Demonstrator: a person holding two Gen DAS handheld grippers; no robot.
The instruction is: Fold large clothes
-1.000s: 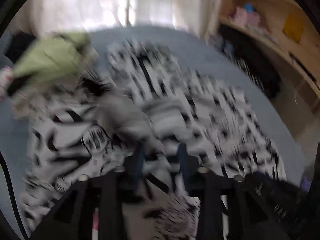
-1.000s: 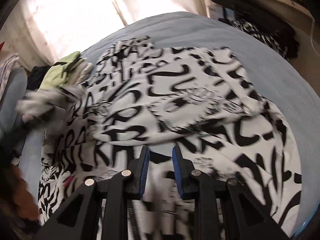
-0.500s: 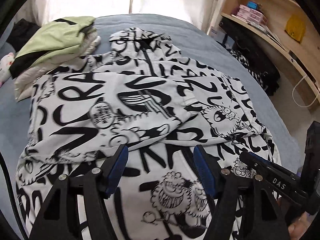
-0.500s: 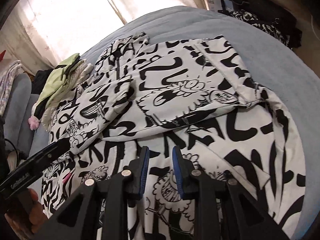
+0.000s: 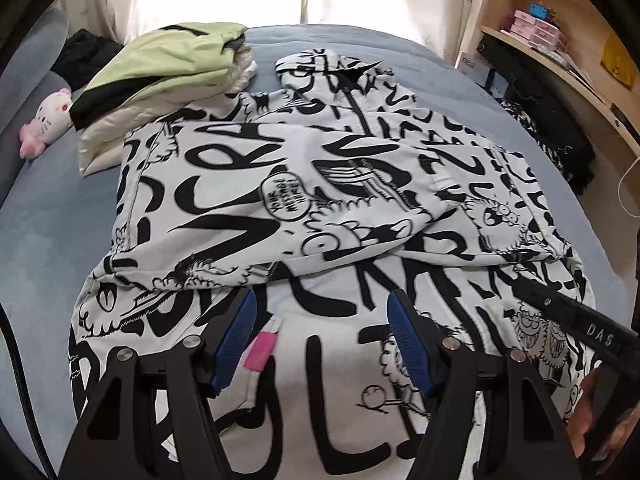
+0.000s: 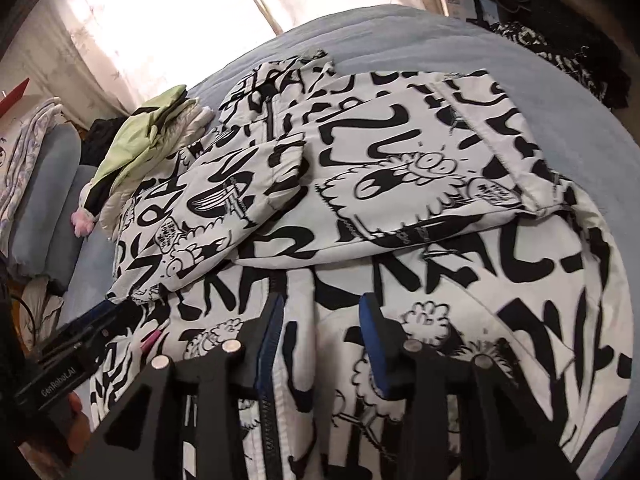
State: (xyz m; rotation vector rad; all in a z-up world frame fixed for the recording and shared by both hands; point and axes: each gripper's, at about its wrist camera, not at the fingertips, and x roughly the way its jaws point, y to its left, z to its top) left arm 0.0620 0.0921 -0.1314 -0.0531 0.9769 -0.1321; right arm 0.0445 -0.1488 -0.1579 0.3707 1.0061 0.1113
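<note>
A large white jacket with black graffiti print point(image 5: 340, 184) lies spread on the blue bed point(image 5: 48, 220), both sleeves folded across its chest. My left gripper point(image 5: 320, 308) hovers open over the lower front, nothing between its blue pads; a pink tag point(image 5: 260, 350) lies by its left finger. In the right wrist view the same jacket point(image 6: 400, 168) fills the frame. My right gripper point(image 6: 322, 304) is just above the jacket's zip line, its jaws opening, with only flat cloth beneath them. Each gripper shows at the edge of the other's view: right gripper point(image 5: 576, 322), left gripper point(image 6: 80, 340).
A folded green and white garment point(image 5: 168, 68) lies at the jacket's far left, touching its shoulder. A pink and white plush toy point(image 5: 44, 120) sits left of it. Dark clothes point(image 5: 552, 140) and a wooden shelf point(image 5: 560, 40) line the bed's right side. Curtains hang behind.
The left gripper has let go and its jaws have spread; the left sleeve now rests folded across the chest. The right gripper's jaws have widened. The left view has slid slightly over the jacket.
</note>
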